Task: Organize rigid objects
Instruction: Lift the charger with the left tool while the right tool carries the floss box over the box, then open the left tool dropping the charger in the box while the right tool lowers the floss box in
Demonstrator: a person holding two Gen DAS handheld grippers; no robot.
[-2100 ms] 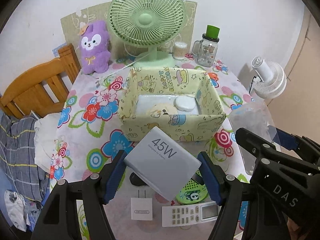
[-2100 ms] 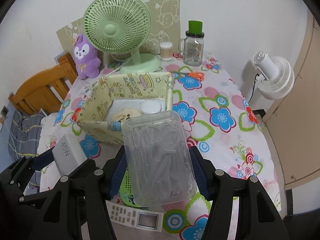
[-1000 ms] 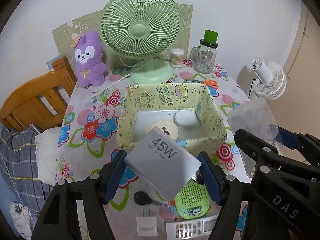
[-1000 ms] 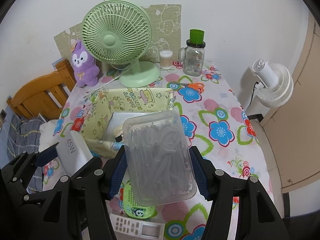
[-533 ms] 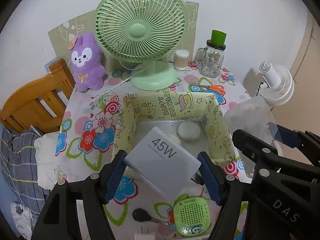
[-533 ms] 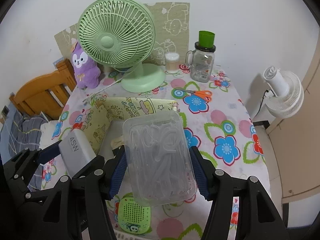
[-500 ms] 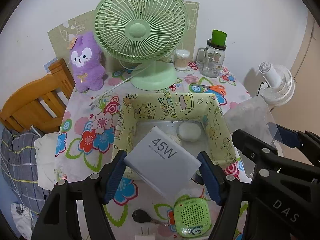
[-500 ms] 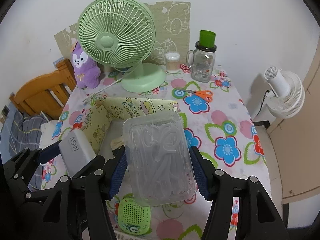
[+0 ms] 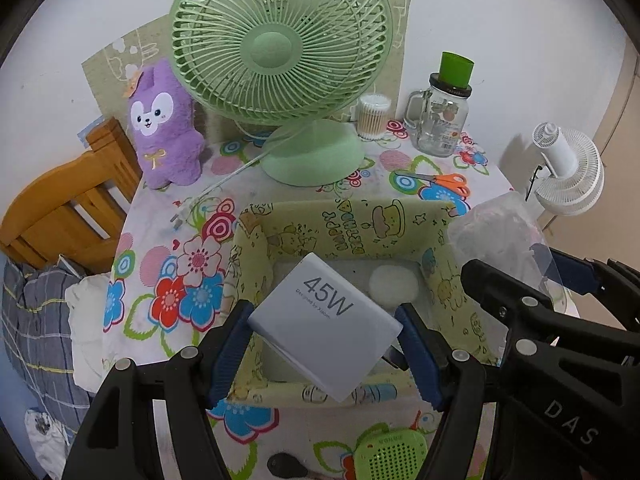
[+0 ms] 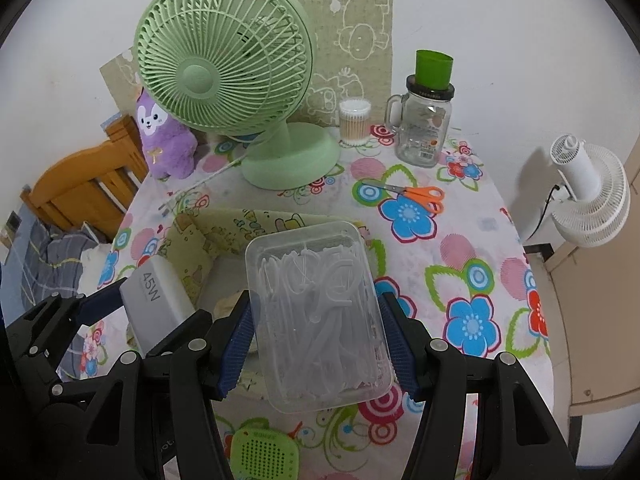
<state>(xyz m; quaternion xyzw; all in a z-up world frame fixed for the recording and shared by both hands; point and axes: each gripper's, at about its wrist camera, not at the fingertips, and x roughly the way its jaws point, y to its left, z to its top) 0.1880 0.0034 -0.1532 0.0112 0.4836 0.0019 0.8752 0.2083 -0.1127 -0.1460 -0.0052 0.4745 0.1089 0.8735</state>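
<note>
Over the bin (image 9: 352, 224) my left gripper (image 9: 325, 350) pinches the charger (image 9: 324, 326) and my right gripper (image 10: 316, 338) the floss box (image 10: 316, 320), neither dropped in yet; the speaker (image 10: 266, 454) waits before it.

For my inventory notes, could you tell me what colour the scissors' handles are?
Orange; the scissors show best in the right wrist view.

White wall (image 10: 500, 20), wooden chair (image 9: 68, 208) at left, flowered tablecloth (image 10: 460, 240), white fan (image 10: 588, 196) at right.
</note>
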